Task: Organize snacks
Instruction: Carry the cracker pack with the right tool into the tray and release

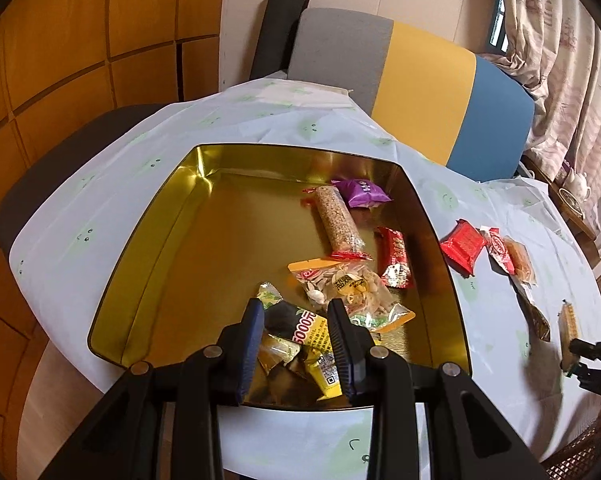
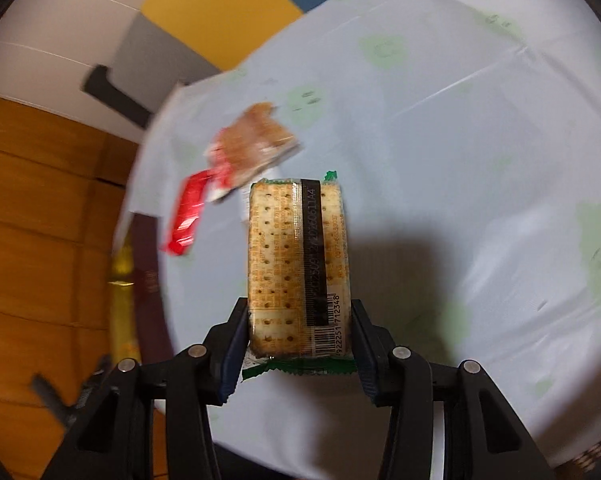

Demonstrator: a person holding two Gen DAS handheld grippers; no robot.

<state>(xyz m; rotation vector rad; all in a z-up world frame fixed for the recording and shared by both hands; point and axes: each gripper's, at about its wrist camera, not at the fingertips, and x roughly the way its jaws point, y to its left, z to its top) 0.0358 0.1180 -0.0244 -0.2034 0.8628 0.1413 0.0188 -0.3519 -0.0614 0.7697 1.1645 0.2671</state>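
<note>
Risk: cracker pack [image 2: 296, 268] may slip, pinched only at its near end, tin [image 1: 148, 248] not reached | R gripper [image 2: 298, 344] clenched on pack, angled down over cloth right of tin | L gripper [image 1: 296, 344] angled down into tin's near edge, clamped on yellow-black packet [image 1: 312, 332] | loose snacks right of tin.

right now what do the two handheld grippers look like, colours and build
Both look alike. The left gripper has black plastic linkage arms with triangular cut-outs and round silver pivot pins, ending in two dark blue ribbed fingers. The right gripper has the same black frame, silver pins and blue pads. No cables or sleeves are visible.
</note>
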